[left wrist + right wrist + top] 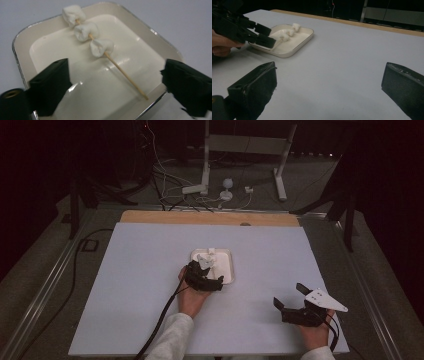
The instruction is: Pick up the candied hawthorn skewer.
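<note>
White table: skewer (100,47) lies in tray (22,47) between parted left tongs (115,82); right tongs (329,87) apart.

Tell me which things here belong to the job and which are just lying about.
In the job:
- wooden skewer with three white marshmallows
- shallow cream square tray holding it
- left gripper, jaws open on either side of the skewer

Lying about:
- right gripper, open over the bare pale grey table sheet
- white stand and cables on the floor
</note>
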Motion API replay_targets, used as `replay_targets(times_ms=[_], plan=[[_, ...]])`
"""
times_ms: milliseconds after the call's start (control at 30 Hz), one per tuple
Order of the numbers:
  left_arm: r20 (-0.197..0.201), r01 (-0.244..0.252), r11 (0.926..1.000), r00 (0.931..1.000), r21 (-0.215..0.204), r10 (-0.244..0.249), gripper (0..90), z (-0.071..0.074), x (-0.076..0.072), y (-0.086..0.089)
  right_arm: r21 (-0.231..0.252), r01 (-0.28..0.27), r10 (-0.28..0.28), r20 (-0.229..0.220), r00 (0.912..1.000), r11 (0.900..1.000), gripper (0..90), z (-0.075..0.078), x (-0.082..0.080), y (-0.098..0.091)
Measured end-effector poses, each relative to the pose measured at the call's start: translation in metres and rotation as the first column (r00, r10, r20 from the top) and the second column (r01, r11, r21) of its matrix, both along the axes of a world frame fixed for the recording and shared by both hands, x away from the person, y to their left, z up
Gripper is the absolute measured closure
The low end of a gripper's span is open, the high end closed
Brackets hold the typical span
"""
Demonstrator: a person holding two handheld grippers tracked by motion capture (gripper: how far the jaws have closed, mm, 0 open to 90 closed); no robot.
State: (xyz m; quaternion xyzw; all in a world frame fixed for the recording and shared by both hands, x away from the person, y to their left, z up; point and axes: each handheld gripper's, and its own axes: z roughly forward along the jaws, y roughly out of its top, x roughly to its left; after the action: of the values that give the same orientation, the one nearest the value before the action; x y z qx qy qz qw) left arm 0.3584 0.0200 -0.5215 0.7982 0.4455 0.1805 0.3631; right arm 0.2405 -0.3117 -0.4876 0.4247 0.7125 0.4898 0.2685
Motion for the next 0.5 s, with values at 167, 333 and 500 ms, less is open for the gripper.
replay_targets(times_ms=[167,333,500], plan=[[-0.036,0.034,0.9993,0.9988,0.013,-0.033,47.4,0.001,-0.001,0.002,-0.003,0.001,-0.001,-0.002,1.0,1.0,0.2,0.0,0.0,-0.001],[-0.056,0.014,0.9992,0.9983,0.039,-0.012,63.0,0.004,-0.001,0.006,-0.002,-0.001,0.001,-0.002,1.0,1.0,0.3,0.0,0.0,0.0],[-0.089,-0.022,0.9992,0.9957,0.033,0.025,74.2,0.006,0.003,0.012,-0.001,-0.002,0.002,-0.004,1.0,1.0,0.3,0.0,0.0,0.0]])
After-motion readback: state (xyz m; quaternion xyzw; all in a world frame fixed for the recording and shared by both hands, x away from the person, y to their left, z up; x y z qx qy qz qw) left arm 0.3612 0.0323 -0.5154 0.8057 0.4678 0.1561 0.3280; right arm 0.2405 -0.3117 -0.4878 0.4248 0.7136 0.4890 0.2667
